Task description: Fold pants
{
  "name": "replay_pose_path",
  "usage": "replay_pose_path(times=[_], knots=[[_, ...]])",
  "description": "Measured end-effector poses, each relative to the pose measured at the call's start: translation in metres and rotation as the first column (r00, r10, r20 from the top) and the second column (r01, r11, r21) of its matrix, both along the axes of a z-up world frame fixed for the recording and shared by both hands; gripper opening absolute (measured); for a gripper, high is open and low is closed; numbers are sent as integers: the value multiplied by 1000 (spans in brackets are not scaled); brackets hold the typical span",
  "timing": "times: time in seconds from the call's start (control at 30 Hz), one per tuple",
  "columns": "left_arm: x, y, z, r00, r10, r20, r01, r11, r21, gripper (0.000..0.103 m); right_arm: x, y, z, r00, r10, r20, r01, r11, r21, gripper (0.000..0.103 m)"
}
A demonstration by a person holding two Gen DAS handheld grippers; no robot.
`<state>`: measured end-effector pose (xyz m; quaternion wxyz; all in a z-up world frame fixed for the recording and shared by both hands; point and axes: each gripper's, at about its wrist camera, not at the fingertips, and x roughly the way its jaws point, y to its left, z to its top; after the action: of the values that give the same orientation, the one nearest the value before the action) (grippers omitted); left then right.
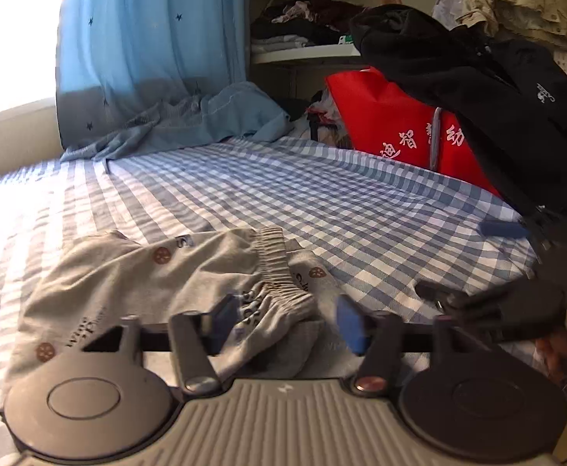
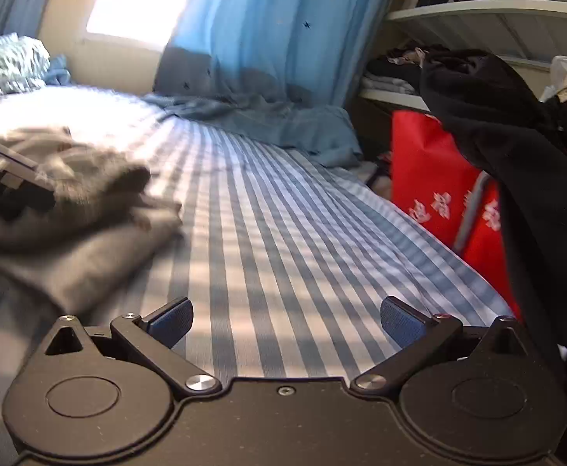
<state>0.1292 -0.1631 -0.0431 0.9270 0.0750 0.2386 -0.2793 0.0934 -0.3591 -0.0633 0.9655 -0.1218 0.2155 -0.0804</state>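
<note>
Pants [image 1: 159, 283]: small, grey, printed with brown round motifs and lettering; lying crumpled on the near left part of the bed, ribbed elastic waistband [image 1: 279, 272] bunched toward the right end. In the right wrist view the pants [image 2: 73, 209] appear blurred at the left.

Left tongs [image 1: 287, 322]: blue-padded fingers set wide apart, with a fold of the grey cloth lying between them; whether either pad touches the cloth cannot be told.

Right tongs [image 2: 287, 322]: fingers spread wide, holding nothing, low over bare sheet to the right of the pants. In the left wrist view, the right tongs [image 1: 505, 229] show at the right edge, blurred.

Bed [image 1: 322, 194]: blue-and-white checked sheet.

Blue garment [image 1: 205, 116]: heaped at the far side, below a blue curtain [image 1: 147, 31] with dark stars.

Red bag [image 1: 400, 128]: white characters, standing at the far right edge of the bed.

Black jacket [image 1: 477, 77]: draped over the bag.

Shelves [image 1: 302, 11]: far right, holding clothes.
</note>
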Motion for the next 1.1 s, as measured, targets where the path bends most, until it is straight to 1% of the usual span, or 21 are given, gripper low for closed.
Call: replay_pose_path(times=[0.07, 0.13, 0.2, 0.23, 0.27, 0.33, 0.37, 0.4, 0.43, 0.47, 0.5, 0.53, 0.57, 0.6, 0.63, 0.7, 0.77, 0.83, 0.93, 1.03, 1.1], knots=[[-2, 3, -3, 1000, -20, -5, 20, 999, 34, 66, 11, -4, 11, 998, 61, 17, -62, 994, 91, 102], [-2, 4, -6, 999, -26, -24, 27, 998, 63, 69, 28, -9, 19, 989, 145, 20, -146, 967, 207, 102], [-3, 4, -10, 999, -30, -28, 32, 996, 88, 74, 50, -12, 25, 967, 255, 8, -243, 909, 339, 102], [-5, 4, -11, 999, -29, -19, 31, 994, 104, 76, 62, -14, 26, 951, 309, 5, -284, 868, 406, 102], [-6, 2, -12, 1000, -28, -5, 28, 992, 124, 76, 74, -15, 26, 934, 357, 5, -316, 820, 477, 102], [-7, -4, -15, 1000, -22, 16, 19, 985, 171, 76, 95, -18, 24, 915, 404, 10, -335, 745, 577, 102], [-7, -7, -15, 1000, -19, 24, 14, 981, 191, 76, 104, -18, 23, 911, 412, 8, -331, 720, 609, 102], [-7, -10, -16, 999, -17, 30, 10, 978, 208, 74, 112, -17, 23, 909, 416, 5, -325, 704, 631, 98], [-7, -12, -16, 999, -16, 34, 8, 975, 222, 68, 119, -17, 22, 906, 423, 2, -322, 688, 651, 94], [-7, -15, -17, 999, -17, 38, 8, 972, 233, 64, 125, -17, 21, 906, 422, -8, -309, 676, 669, 86], [-7, -18, -17, 999, -22, 40, 12, 969, 249, 54, 130, -17, 19, 910, 414, -22, -289, 671, 683, 75], [-7, -20, -17, 999, -31, 40, 20, 965, 260, 46, 135, -17, 18, 914, 405, -35, -270, 670, 692, 69], [-7, -21, -17, 999, -39, 38, 28, 964, 265, 39, 137, -17, 17, 913, 405, -42, -262, 664, 700, 56], [-7, -23, -17, 998, -43, 35, 32, 964, 264, 26, 140, -16, 16, 912, 408, -46, -258, 658, 707, 45], [-7, -24, -16, 999, -38, 38, 27, 965, 261, 19, 142, -17, 14, 911, 409, -52, -251, 651, 717, 38], [-5, -21, -12, 999, -26, 33, 17, 970, 241, 12, 143, -18, 11, 914, 402, -54, -238, 640, 731, 19], [-3, -14, -5, 1000, -11, 10, 9, 983, 186, 10, 140, -20, 14, 920, 391, -31, -241, 626, 742, 5], [-2, -9, 3, 1000, -6, -7, 7, 990, 142, 10, 133, -25, 24, 927, 374, 0, -251, 622, 742, 2], [-5, -6, 13, 1000, -20, -1, 20, 992, 123, 10, 121, -34, 40, 935, 352, 38, -263, 619, 740, 2], [-9, -9, 13, 999, -38, -18, 39, 993, 108, 10, 110, -37, 47, 942, 334, 40, -258, 640, 724, 2], [-10, -12, 6, 998, -48, -34, 52, 993, 110, 10, 102, -37, 46, 949, 314, 21, -238, 672, 702, 2]])
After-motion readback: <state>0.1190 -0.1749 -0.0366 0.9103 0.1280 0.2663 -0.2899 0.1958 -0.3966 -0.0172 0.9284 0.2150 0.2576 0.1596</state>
